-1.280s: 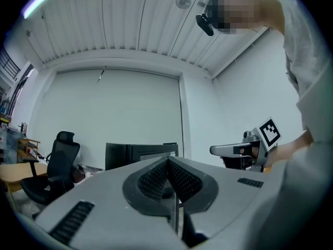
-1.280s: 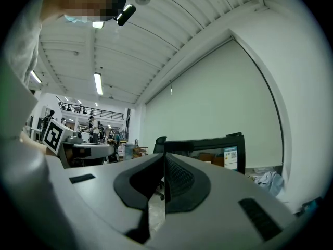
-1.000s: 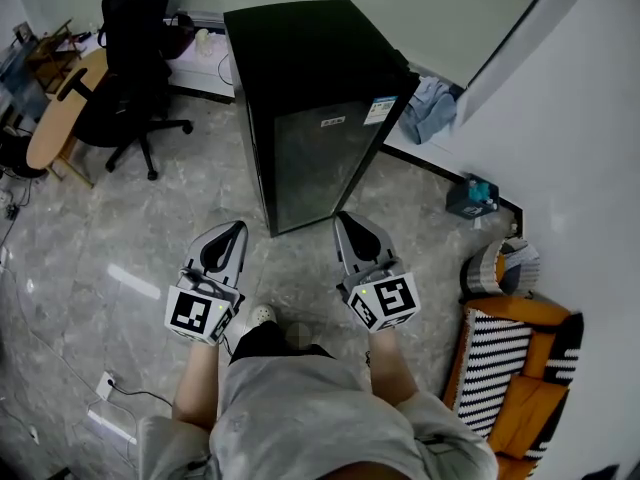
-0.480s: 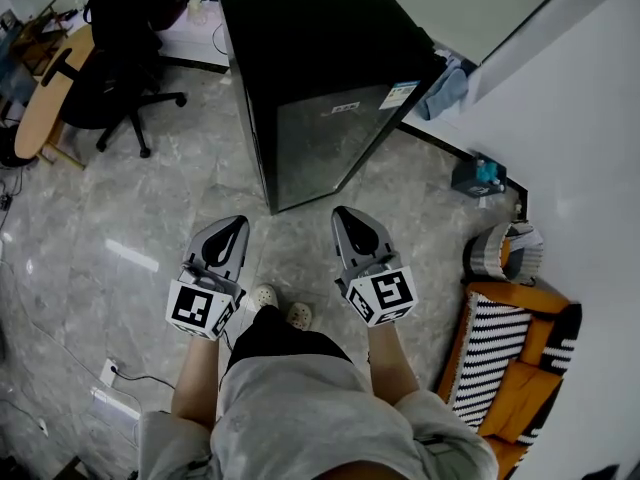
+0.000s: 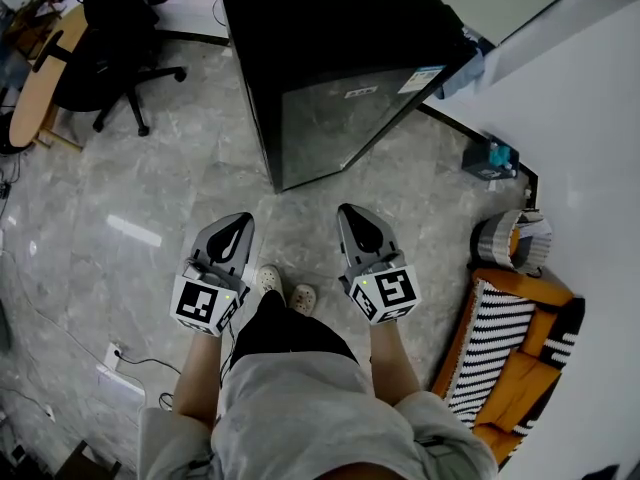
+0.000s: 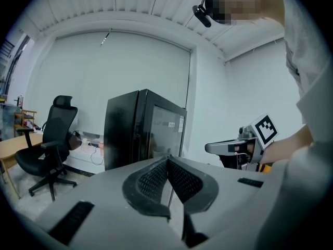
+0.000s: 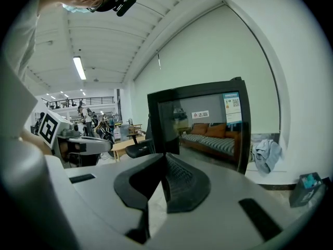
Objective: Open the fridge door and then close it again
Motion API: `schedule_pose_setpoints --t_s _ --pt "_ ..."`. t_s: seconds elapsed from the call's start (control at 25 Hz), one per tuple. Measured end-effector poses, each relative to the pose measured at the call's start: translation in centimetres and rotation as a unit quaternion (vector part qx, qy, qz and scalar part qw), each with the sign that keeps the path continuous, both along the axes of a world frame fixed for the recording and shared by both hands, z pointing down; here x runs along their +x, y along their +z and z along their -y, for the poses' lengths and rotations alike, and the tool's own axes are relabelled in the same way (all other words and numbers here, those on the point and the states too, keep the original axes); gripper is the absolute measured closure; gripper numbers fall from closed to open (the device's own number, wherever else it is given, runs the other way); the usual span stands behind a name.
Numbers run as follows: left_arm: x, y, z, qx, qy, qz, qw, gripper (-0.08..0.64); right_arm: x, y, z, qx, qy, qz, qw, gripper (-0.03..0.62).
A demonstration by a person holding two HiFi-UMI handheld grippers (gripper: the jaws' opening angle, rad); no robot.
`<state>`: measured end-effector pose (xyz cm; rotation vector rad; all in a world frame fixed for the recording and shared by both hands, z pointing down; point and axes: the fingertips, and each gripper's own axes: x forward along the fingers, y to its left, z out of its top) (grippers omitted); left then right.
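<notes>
Head view looks steeply down on the person's legs and pale shoes (image 5: pixel 285 293) on a grey marble floor (image 5: pixel 170 198), with a gripper out in front on each side. The left gripper (image 5: pixel 238 224) has its jaws pressed together with nothing in them, and its own view shows the pads meeting at the tip. Same for the right gripper (image 5: pixel 352 218): jaws together, empty. Each one carries a cube with black-and-white square markers at the back.

The fridge (image 5: pixel 320 28) is a black one with a dark glass door. It stands on the floor straight ahead of both grippers, well apart from them, close to the white wall. The door looks shut.

As for writing, there's a small white label (image 5: pixel 361 92) near the top middle of the door and a bigger blue-and-white sticker (image 5: pixel 426 78) at its top right corner. Both have print, but it's too small to read in any view, and I can't spot a brand name.

Off to the left there's a black office chair (image 5: pixel 110 38) beside a wooden desk (image 5: pixel 35 98). On the right, an orange sofa (image 5: pixel 515 358) with black-and-white striped cushions sits along the wall, and the right gripper view shows it reflected in the fridge door. A blue cloth (image 5: pixel 470 63) lies right of the fridge.
</notes>
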<state>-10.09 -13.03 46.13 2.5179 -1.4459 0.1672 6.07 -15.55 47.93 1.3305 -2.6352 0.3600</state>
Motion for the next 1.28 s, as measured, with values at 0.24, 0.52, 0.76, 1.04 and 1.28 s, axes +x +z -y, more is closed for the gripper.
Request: schedule_pose_setpoints --t_s 0.24,0.52,0.76,1.04,1.28 --pt "0.3 2.5 0.2 -0.016 0.011 0.005 0.9998 0.545 0.1 1.6 0.2 -0.017 0.004 0.0 1.0 0.569" --pt "0.4 3.1 2.5 -0.013 0.024 0.015 0.9995 0.545 0.3 1.9 0.8 -0.019 0.008 -0.004 1.0 0.569" --pt "0.6 4.0 5.5 -0.015 0.041 0.032 0.9985 0.534 0.5 1.9 1.0 -0.019 0.012 -0.009 1.0 0.569" --pt "1.0 5.8 9.7 -0.026 0.06 0.053 0.9965 0.432 0.7 2.1 1.2 -0.02 0.017 -0.012 1.0 0.569" --pt "1.5 7.2 12.2 -0.034 0.073 0.087 0.9929 0.399 0.8 2.3 1.1 -0.022 0.018 -0.014 0.999 0.569"
